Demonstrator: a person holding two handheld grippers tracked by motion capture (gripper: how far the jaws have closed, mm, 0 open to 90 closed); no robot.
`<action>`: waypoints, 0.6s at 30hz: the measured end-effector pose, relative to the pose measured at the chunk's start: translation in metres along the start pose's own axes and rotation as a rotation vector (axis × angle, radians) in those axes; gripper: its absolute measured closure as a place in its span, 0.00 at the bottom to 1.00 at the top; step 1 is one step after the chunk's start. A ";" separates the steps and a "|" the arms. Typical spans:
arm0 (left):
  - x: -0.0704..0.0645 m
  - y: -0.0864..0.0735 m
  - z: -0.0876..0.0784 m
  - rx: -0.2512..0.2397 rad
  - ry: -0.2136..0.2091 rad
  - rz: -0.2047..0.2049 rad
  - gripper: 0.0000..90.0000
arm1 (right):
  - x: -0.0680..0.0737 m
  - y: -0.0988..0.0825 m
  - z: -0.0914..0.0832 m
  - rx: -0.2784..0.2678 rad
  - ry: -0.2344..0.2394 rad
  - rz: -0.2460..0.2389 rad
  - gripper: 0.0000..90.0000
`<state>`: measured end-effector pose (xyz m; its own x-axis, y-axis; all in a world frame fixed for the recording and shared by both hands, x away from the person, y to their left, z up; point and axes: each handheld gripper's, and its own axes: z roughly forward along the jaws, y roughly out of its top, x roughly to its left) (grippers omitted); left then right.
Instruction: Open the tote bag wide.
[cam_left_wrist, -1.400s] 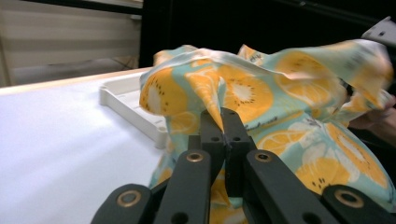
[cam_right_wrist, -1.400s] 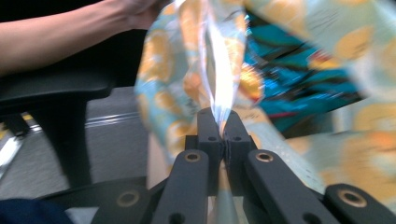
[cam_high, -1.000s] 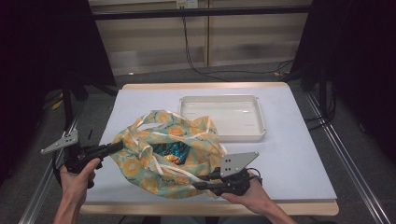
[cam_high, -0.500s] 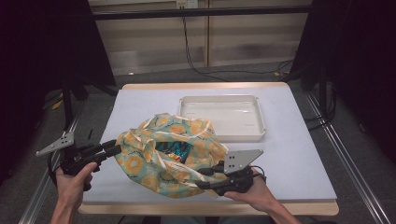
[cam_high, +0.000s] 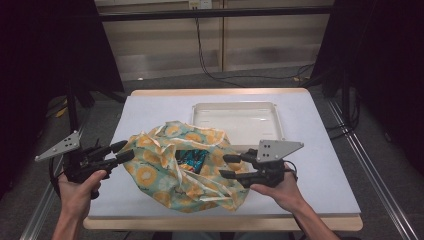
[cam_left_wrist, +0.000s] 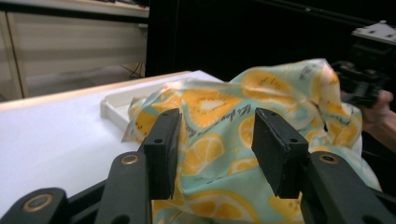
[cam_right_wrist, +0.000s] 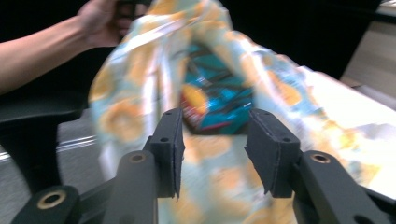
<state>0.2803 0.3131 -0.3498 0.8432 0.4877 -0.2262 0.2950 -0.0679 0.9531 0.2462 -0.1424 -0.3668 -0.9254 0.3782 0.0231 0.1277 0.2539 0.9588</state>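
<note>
Orange-slice printed cloth bag (cam_high: 185, 165) sits crumpled at the near middle of the white table (cam_high: 150, 107), a blue packet (cam_high: 192, 159) showing in its mouth. Just beyond it lies a white tray (cam_high: 240, 120). The left gripper (cam_high: 121, 151) at the bag's left and the right gripper (cam_high: 227, 166) at its right have just been opening; both stand parted, gripping nothing.
</note>
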 end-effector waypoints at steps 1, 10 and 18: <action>-0.002 0.003 0.001 0.005 0.003 0.011 0.57 | -0.003 0.003 0.001 -0.004 -0.014 0.003 0.64; -0.004 0.016 0.001 -0.019 0.005 0.014 0.53 | -0.021 0.013 0.028 0.004 -0.020 0.002 0.62; -0.024 0.035 0.021 0.021 -0.043 0.090 0.51 | -0.030 0.017 0.056 0.011 -0.010 0.017 0.63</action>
<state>0.2800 0.2811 -0.3154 0.8854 0.4405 -0.1485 0.2257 -0.1282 0.9657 0.2963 -0.0997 -0.3671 -0.9197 0.3911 0.0363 0.1470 0.2571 0.9551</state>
